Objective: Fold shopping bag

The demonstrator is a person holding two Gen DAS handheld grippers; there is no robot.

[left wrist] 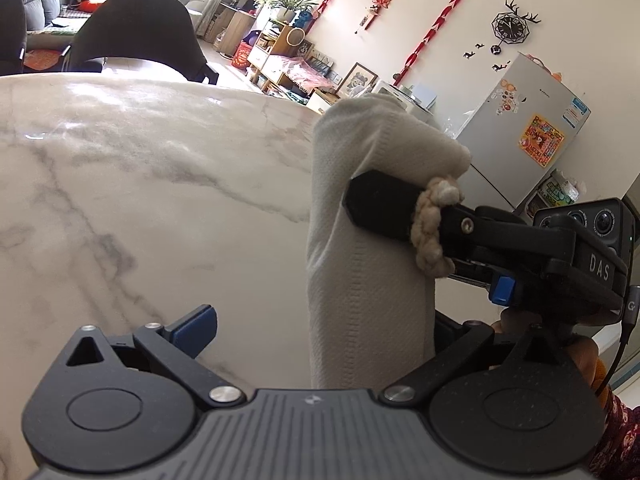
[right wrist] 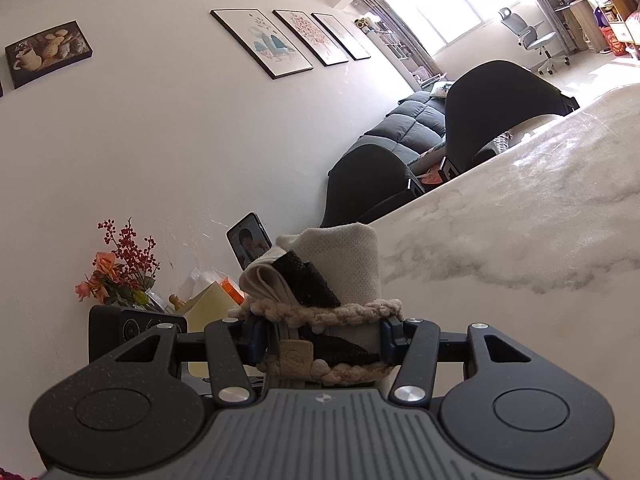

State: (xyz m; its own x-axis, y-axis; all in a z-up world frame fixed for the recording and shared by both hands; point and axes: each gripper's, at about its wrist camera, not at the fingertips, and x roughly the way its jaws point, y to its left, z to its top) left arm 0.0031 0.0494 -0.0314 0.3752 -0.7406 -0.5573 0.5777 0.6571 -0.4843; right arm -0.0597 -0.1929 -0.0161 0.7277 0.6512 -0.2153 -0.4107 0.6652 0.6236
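A: Where is the bag found?

B: The cream shopping bag, folded into a thick roll, is held upright above the marble tabletop, clear of it as far as can be seen. Its braided rope handle is seen wound around the bundle, and a black patch and a small tan label are shown on the folded end.

A: How is the right gripper posed?

B: The right gripper is brought in from the side, tilted against the room, and its jaws are closed on the bag, with the rope pinched between the blue pads. In the left wrist view its black finger is pressed against the cloth, and part of a hand is seen on the handle below it.

A: And the left gripper?

B: The left gripper is held low at the bag's lower end. Its jaws are spread wide; the left blue pad is kept well apart from the cloth, and the bag is set between the two fingers without being clamped.

A: What is seen beyond?

B: Black chairs are placed at the tabletop's far edge.
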